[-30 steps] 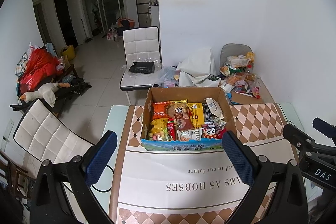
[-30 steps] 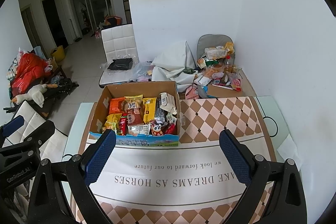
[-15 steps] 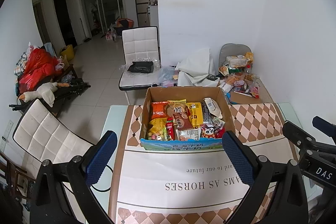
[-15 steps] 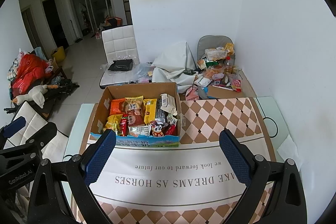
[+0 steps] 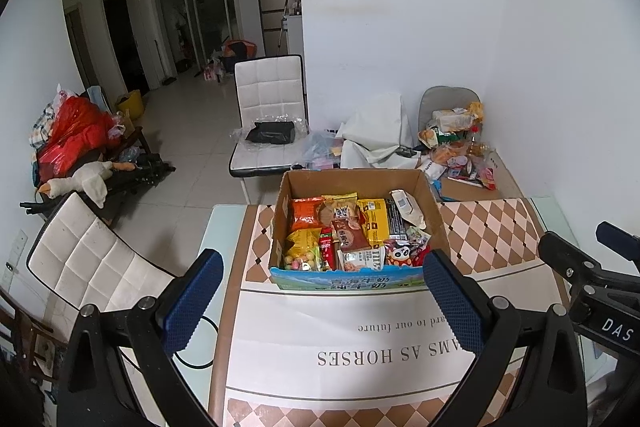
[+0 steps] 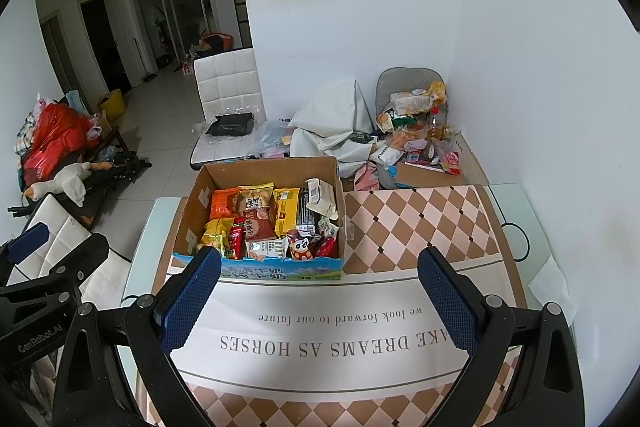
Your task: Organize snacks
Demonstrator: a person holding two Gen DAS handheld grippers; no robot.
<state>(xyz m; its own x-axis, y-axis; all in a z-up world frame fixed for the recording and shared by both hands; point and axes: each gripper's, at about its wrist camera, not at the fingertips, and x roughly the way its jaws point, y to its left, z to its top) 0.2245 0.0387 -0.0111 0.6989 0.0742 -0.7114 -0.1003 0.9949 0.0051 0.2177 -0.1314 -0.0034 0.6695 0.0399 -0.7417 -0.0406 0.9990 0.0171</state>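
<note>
An open cardboard box (image 5: 434, 223) (image 6: 192, 203) stands on the table, packed with several snack packets: an orange bag (image 5: 306, 213) (image 6: 224, 202), yellow bags (image 5: 374, 223) (image 6: 286, 209) and a panda packet (image 5: 400, 253) (image 6: 301, 247). My left gripper (image 5: 322, 301) is open and empty, held above the table short of the box's near side. My right gripper (image 6: 318, 297) is open and empty, also short of the box, slightly to its right. Each gripper shows at the edge of the other's view.
The table carries a checked cloth (image 5: 488, 235) (image 6: 420, 223) with printed text. Behind it a pile of snacks lies on a chair and carton (image 5: 456, 143) (image 6: 416, 131). White chairs stand at the left (image 5: 96, 259) and behind (image 5: 268, 123).
Both grippers have drifted very slightly; the box sits a touch lower and nearer in the views. Jaws stay open and empty.
</note>
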